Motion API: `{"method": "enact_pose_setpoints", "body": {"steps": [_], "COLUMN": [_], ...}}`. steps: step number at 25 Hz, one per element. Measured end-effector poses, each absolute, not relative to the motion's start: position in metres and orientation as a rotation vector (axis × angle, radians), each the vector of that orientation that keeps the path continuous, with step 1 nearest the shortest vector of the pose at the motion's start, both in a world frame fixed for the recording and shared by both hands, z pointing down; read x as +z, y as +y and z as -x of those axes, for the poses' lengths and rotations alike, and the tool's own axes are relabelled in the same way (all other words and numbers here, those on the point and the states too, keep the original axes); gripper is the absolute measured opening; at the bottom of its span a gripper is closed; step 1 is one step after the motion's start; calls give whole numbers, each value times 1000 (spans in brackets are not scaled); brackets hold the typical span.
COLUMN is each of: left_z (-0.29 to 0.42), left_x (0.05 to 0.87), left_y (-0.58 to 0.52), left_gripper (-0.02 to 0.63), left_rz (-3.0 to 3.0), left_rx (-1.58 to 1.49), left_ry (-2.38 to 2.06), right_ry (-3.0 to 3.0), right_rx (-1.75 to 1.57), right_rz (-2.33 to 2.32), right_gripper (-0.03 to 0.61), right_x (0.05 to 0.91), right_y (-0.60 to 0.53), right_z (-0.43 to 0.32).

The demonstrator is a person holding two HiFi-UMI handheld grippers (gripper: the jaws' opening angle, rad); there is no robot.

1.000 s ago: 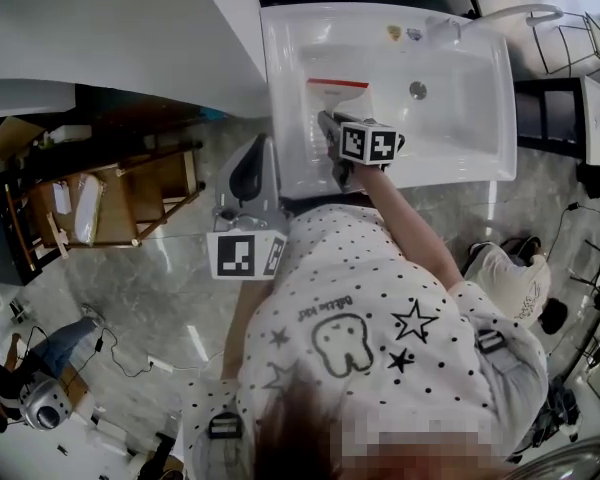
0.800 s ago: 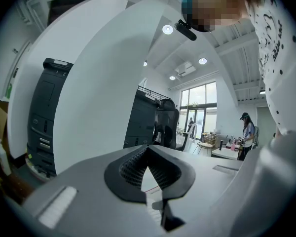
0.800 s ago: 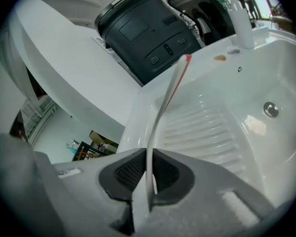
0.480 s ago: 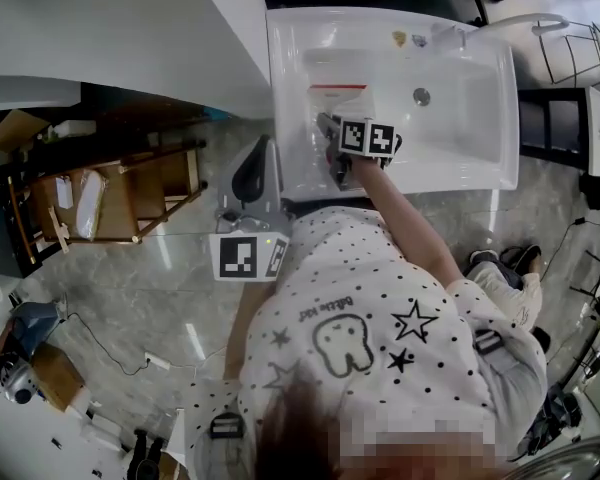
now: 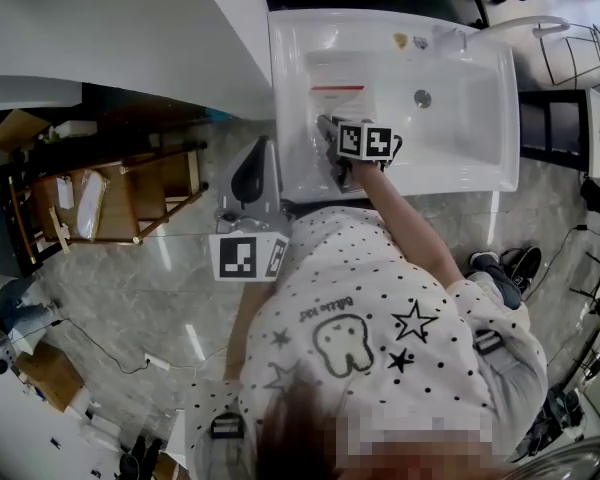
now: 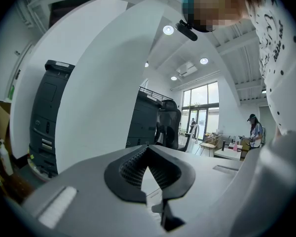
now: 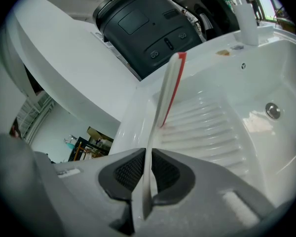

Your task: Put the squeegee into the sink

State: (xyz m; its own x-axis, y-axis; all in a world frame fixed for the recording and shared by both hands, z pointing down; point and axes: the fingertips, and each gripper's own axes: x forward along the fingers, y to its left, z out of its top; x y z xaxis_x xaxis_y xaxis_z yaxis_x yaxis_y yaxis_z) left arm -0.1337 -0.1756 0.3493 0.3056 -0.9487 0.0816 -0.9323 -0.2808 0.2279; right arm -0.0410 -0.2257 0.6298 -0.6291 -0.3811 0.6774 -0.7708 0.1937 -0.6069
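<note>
Right claw point(image 7: 147, 172) is clamped on the squeegee point(image 7: 166, 90). The pads pinch its thin near end, and the gap between them is only the thickness of that end.

- Grip: probably taken on the flat section so the pads bear on its two faces. It sits edge-on to the claw and runs straight out along the claw's line, so tilting the claw down aims it into the basin.
- Position: the squeegee is over the left part of the sink point(image 5: 460, 133), above the ribbed slope point(image 7: 212, 127). Its far end points toward the back rim. I can't tell whether it touches the ribs anywhere.
- Look: slim, flat and white, with a red strip along the far end. It looks stiff and light. Seen from above it reads as a pale panel with a red bar across the top.
- Status, my read: it is in over the basin but not released yet. What's left is to lower it and let go. The ribs slope toward the drain point(image 7: 273, 110), so it may slide once freed.
- Clearance: the tap point(image 7: 246, 14) is at the back edge, well clear.

Left claw point(image 6: 148, 149) has its tips together with nothing in it. It is parked off the sink over the floor point(image 5: 160, 278), probably just to keep out of the way.
</note>
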Motion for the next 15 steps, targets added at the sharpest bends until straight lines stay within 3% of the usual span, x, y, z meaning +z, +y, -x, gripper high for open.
{"method": "enact_pose_setpoints", "body": {"steps": [15], "left_z": [126], "left_x": [346], "left_y": [-177], "left_gripper": [-1], "left_rz": [-2357], "left_rx": [-112], "left_ry": [-1705], "right_ry": [-2038], "right_rx": [1322], "right_rz": [-1128], "right_gripper": [64], "right_x": [638], "right_y": [-229], "right_z": [20]}}
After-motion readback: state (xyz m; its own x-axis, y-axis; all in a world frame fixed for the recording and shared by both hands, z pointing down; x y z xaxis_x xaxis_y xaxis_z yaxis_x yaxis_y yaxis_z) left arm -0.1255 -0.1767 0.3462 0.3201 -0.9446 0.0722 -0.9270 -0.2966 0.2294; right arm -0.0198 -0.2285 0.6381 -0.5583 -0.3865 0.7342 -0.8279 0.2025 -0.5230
